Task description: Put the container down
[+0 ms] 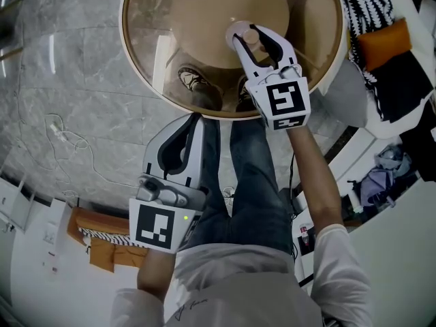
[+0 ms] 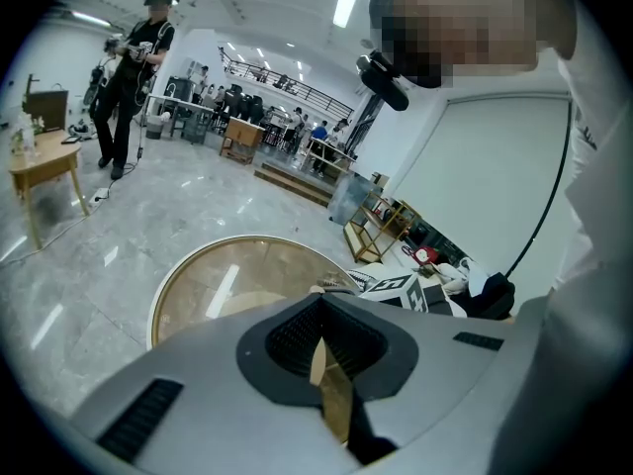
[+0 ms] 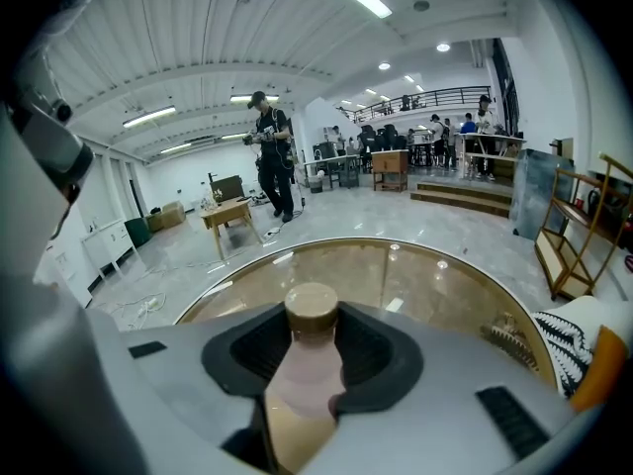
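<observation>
My right gripper is shut on the container, a pale pink bottle with a tan cap, and holds it above the round glass table. The right gripper view has the bottle upright between the jaws of the right gripper, cap just above them, over the table's glass top. Low beside the person's leg, off the table's near edge, my left gripper is shut with nothing in it. In its own view the left gripper points toward the table.
A striped black-and-white throw and an orange cushion lie right of the table. A white cable trails on the marble floor. A standing person, a small wooden table and a shelf are farther off.
</observation>
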{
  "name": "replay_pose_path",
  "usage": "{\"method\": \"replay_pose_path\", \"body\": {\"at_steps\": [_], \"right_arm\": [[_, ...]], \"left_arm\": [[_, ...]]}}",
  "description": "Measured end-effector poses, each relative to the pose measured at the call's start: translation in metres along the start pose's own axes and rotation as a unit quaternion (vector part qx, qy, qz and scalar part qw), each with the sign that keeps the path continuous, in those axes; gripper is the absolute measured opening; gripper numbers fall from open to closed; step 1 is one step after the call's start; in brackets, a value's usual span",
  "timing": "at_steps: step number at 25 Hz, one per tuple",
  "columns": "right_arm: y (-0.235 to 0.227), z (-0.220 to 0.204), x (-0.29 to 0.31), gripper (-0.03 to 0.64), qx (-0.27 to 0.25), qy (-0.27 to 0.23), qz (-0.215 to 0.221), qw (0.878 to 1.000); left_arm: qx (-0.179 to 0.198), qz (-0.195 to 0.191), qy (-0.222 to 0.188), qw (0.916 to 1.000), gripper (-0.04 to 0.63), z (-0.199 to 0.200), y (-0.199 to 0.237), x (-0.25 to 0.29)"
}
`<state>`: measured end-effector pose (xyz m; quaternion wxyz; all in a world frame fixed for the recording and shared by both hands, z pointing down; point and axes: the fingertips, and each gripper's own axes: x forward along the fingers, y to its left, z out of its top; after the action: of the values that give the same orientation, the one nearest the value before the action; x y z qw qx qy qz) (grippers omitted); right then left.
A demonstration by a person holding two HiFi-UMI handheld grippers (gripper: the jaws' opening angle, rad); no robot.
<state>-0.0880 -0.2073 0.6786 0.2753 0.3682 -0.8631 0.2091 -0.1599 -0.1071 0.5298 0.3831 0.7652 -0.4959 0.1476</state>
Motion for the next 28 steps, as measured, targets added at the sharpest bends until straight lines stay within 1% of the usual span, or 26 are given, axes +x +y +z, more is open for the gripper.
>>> {"method": "replay_pose_path", "body": {"at_steps": [11, 17, 23, 28], "right_arm": [[0.002, -0.018, 0.011, 0.146, -0.029, -0.008, -0.016, 0.999], [0.002, -0.021, 0.011, 0.146, -0.035, -0.019, -0.022, 0.999], [0.005, -0.027, 0.008, 0.147, -0.042, -0.014, -0.020, 0.999], [0.006, -0.023, 0.002, 0.153, -0.033, -0.016, -0.013, 0.999]], "left_arm": [[0.003, -0.001, 0.002, 1.0000, 0.017, 0.000, 0.000, 0.002], [0.004, 0.000, 0.001, 1.0000, 0.017, 0.000, 0.001, 0.003], [0.004, -0.001, -0.001, 1.0000, 0.017, 0.003, -0.004, 0.004], [0.008, 0.001, -0.007, 0.9999, 0.017, 0.007, -0.009, 0.001]]}}
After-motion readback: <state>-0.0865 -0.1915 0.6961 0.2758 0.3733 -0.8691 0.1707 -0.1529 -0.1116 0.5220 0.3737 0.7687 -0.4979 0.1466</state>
